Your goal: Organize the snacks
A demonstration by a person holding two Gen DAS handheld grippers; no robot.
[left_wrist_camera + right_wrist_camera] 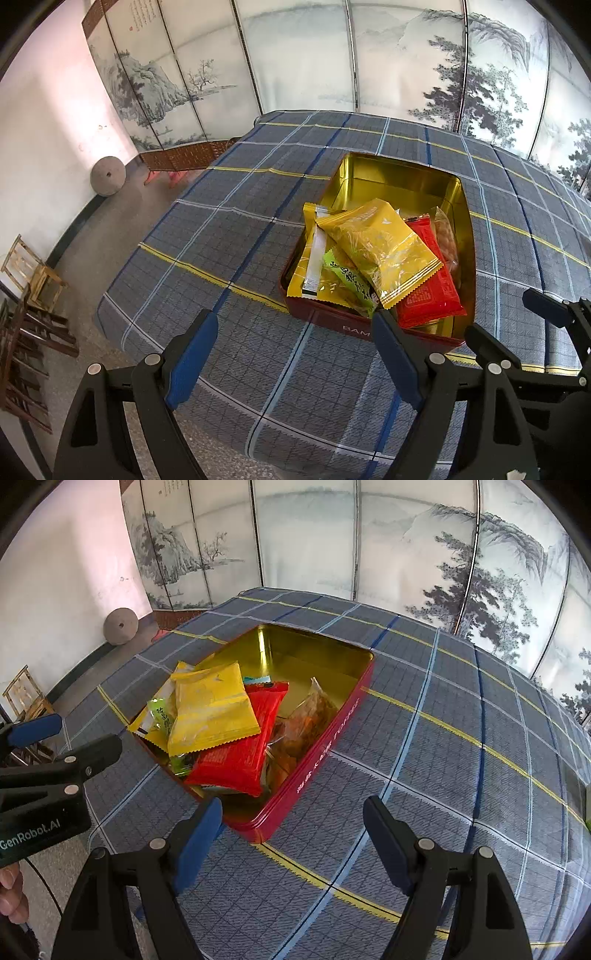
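Snacks (221,716) lie piled in the red tin (325,738) on the checked cloth (221,221); left gripper (291,325) and right gripper (291,812) both spread apart, empty.

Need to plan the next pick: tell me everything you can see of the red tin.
The red tin is a shallow rectangular metal box, lidless, red outside with pale lettering on its walls, shiny gold inside. It sits flat on the plaid tablecloth. Snack packets are piled at its near end: a yellow packet on top, overlapping a red packet. The far end is bare. Neither gripper touches it.
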